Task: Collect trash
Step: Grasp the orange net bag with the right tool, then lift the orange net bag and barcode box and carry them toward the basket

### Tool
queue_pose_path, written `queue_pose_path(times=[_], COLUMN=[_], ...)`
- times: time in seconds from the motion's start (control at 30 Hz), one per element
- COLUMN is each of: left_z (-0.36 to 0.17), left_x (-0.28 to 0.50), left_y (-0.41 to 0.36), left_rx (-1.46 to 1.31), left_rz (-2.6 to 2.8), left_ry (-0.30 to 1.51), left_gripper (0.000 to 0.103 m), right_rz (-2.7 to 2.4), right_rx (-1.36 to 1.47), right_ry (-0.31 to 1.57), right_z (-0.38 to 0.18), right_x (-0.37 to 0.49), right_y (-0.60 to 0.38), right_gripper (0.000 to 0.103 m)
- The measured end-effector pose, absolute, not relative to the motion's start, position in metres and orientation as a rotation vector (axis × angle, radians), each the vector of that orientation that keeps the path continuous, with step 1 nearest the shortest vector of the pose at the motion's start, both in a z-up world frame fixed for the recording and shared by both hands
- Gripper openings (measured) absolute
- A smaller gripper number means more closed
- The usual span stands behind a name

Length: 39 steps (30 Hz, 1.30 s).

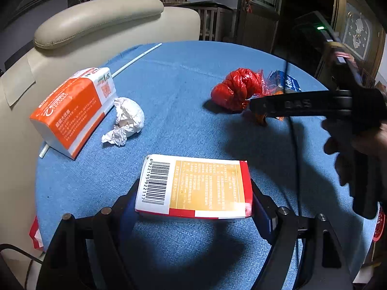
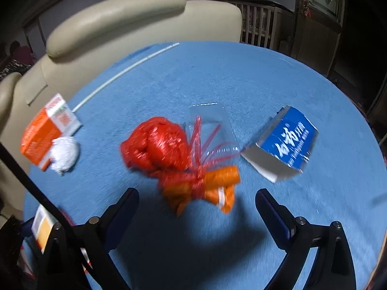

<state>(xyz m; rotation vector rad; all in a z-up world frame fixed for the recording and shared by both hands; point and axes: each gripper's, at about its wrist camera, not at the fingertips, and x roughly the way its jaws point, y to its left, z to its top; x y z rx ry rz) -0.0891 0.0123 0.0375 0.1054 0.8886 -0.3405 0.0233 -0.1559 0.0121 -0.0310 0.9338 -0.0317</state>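
The red-and-yellow carton (image 1: pixel 193 188) lies flat, barcode up, on the blue desk (image 1: pixel 183 77), and sits between the fingers of the left tool (image 1: pixel 193 198), which is clamped across its short sides. It appears to be light, stiff cardboard that will dent if squeezed hard; the flat side walls are the correct place to hold it. Further out, the red plastic bag (image 2: pixel 154 145), knotted to an orange wrapper (image 2: pixel 217 181), lies near the desk's middle, just ahead of the right tool (image 2: pixel 197 205), whose fingers stand wide apart with nothing between them. This bundle is judged soft, crinkly and slippery; the knot where red meets orange offers the firmest hold. A clear film (image 2: pixel 208 125) lies against the bundle and may be hard to pinch. To the right lies the torn blue carton (image 2: pixel 285 142), thin and easily crushed. At the far left the crumpled tissue (image 1: pixel 128 120) rests against the orange-and-white tissue pack (image 1: pixel 72 111), under which a white straw (image 1: pixel 135 60) runs. A cream chair (image 1: pixel 96 19) stands behind the desk.
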Motion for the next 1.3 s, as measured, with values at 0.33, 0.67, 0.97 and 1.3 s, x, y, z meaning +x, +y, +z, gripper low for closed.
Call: queue_pose_path(times=[0.33, 0.67, 0.97, 1.3], left_z=[0.038, 0.053, 0.059, 0.072], left_x=[-0.086, -0.099, -0.117, -0.139], left_y=[0.011, -0.009, -0.035, -0.062], left_rx=[0.113, 0.147, 0.167, 0.215], left_rz=[-0.334, -0.325, -0.329, -0.351], left_ry=[0.894, 0.888, 0.913, 0.908], left_gripper=[0.082, 0.082, 0.082, 0.082], right_rz=[-0.055, -0.1, -0.09, -0.097], right_rx=[0.038, 0.177, 0.261, 0.331], right_ry=[0.95, 0.883, 0.81, 0.715], right_z=[0.003, 0.022, 0.046, 0.065], right_x=[0.021, -0.099, -0.179, -0.234], right_y=[-0.17, -0.195, -0.216, -0.236], right_gripper=[0.07, 0.07, 0.07, 0.07])
